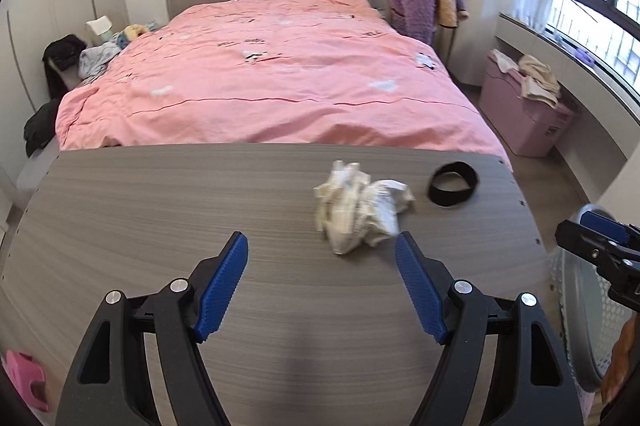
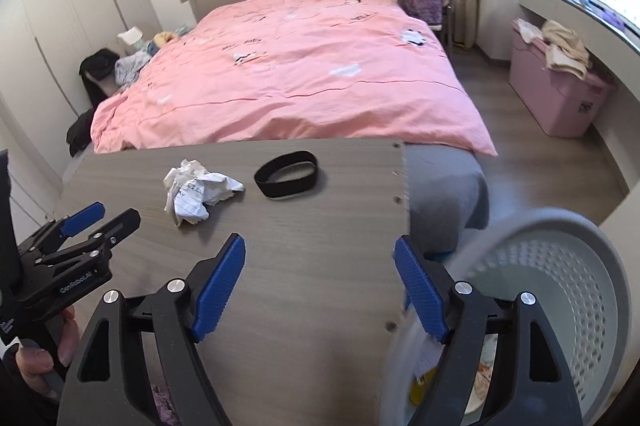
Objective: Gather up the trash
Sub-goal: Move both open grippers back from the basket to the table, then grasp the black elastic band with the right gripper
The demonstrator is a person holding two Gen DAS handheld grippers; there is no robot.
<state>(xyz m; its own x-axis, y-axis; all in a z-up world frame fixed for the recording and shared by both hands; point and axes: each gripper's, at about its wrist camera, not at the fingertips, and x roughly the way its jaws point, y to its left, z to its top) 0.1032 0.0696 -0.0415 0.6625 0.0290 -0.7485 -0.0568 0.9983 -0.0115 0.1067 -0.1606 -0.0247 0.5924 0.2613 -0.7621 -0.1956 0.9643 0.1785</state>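
Nearest in the left wrist view, the left tool (image 1: 322,246) hangs over the grey wood-grain table (image 1: 160,209) with its blue pads spread wide and nothing between them. The right tool (image 2: 320,250) is likewise spread and empty, poised over the table's right edge, with part of it over a grey perforated waste basket (image 2: 592,266) that stands beside the table on the right. Inside the basket, some pale paper and a yellow item show low down, though blur hides what they are.

Just beyond the left tool's right pad lies the crumpled paper (image 1: 360,209), a loose white wad with lined sheets, resting on the table toward its far right part. A black elastic band (image 1: 453,183) lies a little farther right, near the table's far corner, apart from the paper.

The step in hand appears to be the approach to the paper: nothing is gripped yet. The next move likely calls for the left tool to shift forward and rightward so the wad sits between the pads, then close gently, since the loose folds may slip or shed a piece, and carry it right to the basket.

Beyond the table stretches a bed with a pink duvet (image 1: 272,73).
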